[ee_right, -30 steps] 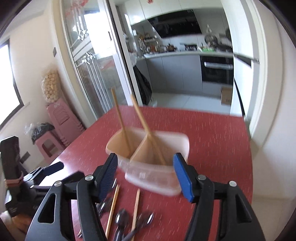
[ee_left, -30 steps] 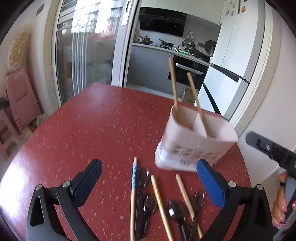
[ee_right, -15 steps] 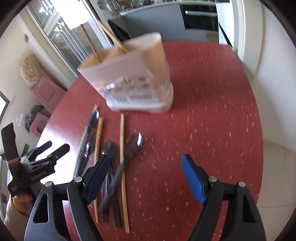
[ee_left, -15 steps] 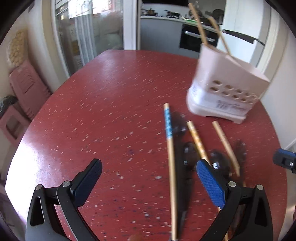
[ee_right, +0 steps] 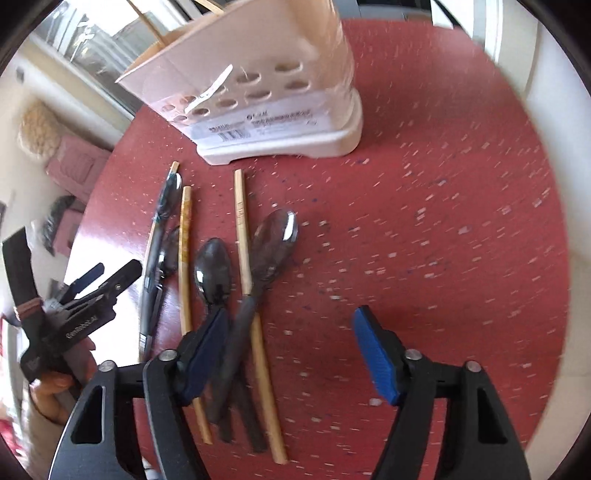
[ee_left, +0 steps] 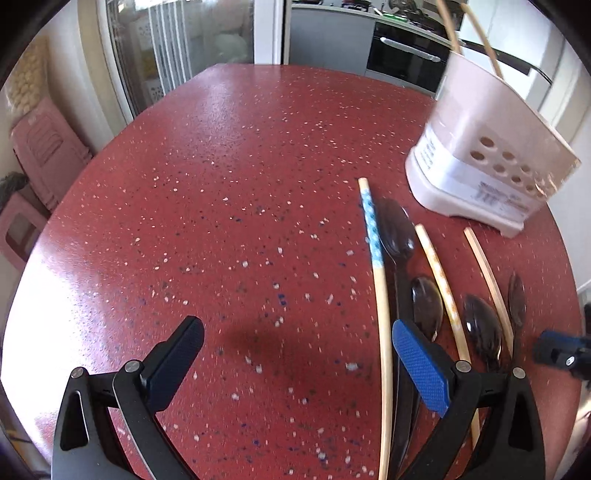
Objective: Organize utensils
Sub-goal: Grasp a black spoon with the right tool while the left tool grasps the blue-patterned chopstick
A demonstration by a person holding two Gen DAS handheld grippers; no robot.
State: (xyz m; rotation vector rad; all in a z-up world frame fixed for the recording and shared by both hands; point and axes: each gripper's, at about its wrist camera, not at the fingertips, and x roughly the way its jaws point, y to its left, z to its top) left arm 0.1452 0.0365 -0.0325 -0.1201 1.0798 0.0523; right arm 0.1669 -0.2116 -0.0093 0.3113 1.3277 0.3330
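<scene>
Both tools over the loose utensils, nothing picked up

I have the left tool (ee_left: 295, 362) and the right tool (ee_right: 291, 350) tipped down over the red speckled worktop (ee_left: 221, 184), both spread wide and empty; the right one's jaws have just been closing a little, with nothing between them. The chopsticks (ee_right: 242, 236) and dark spoons (ee_right: 213, 269) lie side by side, pointing toward the pink holder (ee_right: 266, 92), probably so each can be pinched and lifted in. Two chopsticks (ee_left: 480, 33) already stand in it. Beyond the worktop are glass sliding doors, stacked pink stools and a kitchen with an oven.
</scene>
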